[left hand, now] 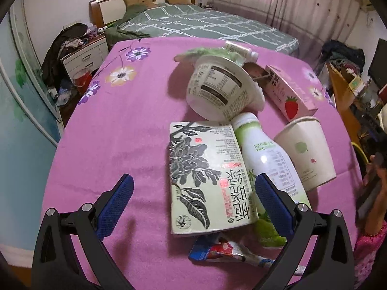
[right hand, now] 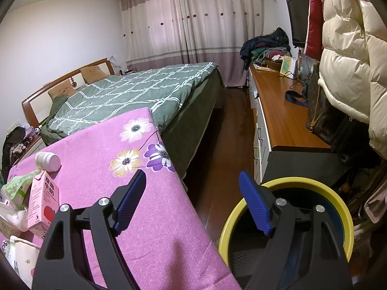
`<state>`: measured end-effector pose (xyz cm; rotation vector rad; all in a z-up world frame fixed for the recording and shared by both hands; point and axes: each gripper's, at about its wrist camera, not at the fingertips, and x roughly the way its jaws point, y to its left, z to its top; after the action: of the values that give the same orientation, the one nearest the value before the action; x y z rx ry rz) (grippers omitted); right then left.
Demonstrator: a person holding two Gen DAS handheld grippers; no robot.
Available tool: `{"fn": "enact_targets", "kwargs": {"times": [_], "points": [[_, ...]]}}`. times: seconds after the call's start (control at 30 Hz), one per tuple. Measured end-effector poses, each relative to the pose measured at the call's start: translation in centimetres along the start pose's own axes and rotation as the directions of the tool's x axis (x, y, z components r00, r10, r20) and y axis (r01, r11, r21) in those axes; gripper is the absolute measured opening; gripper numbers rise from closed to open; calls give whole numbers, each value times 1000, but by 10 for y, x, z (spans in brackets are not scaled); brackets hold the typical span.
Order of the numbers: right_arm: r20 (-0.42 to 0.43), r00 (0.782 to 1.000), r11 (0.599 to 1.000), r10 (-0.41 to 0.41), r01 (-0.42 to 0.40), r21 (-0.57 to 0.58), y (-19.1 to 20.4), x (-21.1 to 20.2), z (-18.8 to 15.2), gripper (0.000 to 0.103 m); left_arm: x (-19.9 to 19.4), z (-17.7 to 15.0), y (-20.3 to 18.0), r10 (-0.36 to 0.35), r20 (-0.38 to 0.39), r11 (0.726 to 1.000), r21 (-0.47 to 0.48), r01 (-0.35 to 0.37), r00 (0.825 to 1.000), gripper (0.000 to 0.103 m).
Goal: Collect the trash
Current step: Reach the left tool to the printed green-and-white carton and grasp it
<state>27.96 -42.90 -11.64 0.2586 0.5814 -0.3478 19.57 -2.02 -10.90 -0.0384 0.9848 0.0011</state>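
My left gripper (left hand: 193,203) has its jaws spread wide with nothing pinched; the tea carton (left hand: 208,178) lies flat between the blue pads, nearer the right-hand one, and neither pad touches it. My right gripper (right hand: 192,200) is released too, jaws apart and empty, held over the gap between the table's edge and the yellow-rimmed bin (right hand: 285,220) on the floor just beside that edge.

Out from the left fingers, the trash sits bunched near the middle of the pink cloth (left hand: 108,133): a white and green bottle (left hand: 268,164) lies touching the carton's side, a paper cup (left hand: 304,152) lies tipped beside the bottle, a noodle bowl (left hand: 217,89) leans on its side beyond them, and a strawberry milk box (left hand: 290,94) lies toward the far edge. A crumpled wrapper (left hand: 225,249) peeks out under the carton's near end.

My worry is the right pad: closing now, I judge it would catch the bottle along with the carton, or shove the bottle rolling into the cup. The carton lies flat, so the pads may slide over it or bunch the cloth.
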Motion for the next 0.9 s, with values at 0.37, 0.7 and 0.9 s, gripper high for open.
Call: {"fn": "enact_targets", "kwargs": {"times": [0.37, 0.7, 0.9], "points": [[-4, 1000, 1000, -1, 1, -4, 1, 1, -3, 76, 32, 6, 4, 93, -67, 995, 51, -90, 993, 99], [-9, 1000, 1000, 5, -5, -7, 3, 3, -4, 77, 39, 16, 12, 46, -73, 998, 54, -43, 996, 71], [-12, 1000, 1000, 5, -5, -8, 4, 3, -5, 77, 9, 22, 8, 52, 26, 998, 46, -53, 998, 71]]}}
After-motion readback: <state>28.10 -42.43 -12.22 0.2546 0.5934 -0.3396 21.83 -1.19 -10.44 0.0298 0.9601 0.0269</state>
